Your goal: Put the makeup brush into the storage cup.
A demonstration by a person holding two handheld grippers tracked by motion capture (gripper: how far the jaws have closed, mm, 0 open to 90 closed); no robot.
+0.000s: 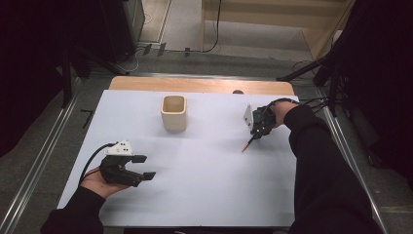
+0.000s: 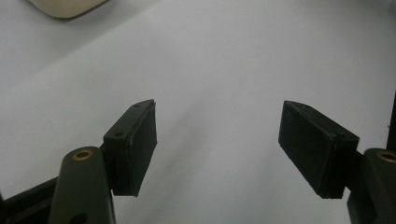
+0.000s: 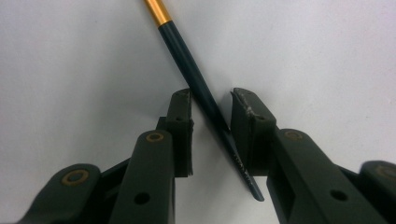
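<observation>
Right gripper stands over a dark-handled paintbrush with its 2 jaws narrowed around the shaft; in the right gripper view a thin gap shows on each side, so I judge the pads are not yet pressing and the brush lies loose on the white table. Its handle runs slantwise between the jaws, the blunt tail toward 5 o'clock past the right jaw and the gold ferrule toward 11 o'clock beyond the tips. Straddling the handle near its rear end probably leaves the long front part free, which would suit tipping the brush head-first into the cream cup. From above, the right gripper points down at the table's right side, the brush reaches out from it toward 7 o'clock, and the cup stands well apart at about 9 o'clock from it. Left gripper rests low near the table's front left corner, jaws spread wide with nothing between them, apparently parked clear of the work; the cup lies toward 1 o'clock from it.
</observation>
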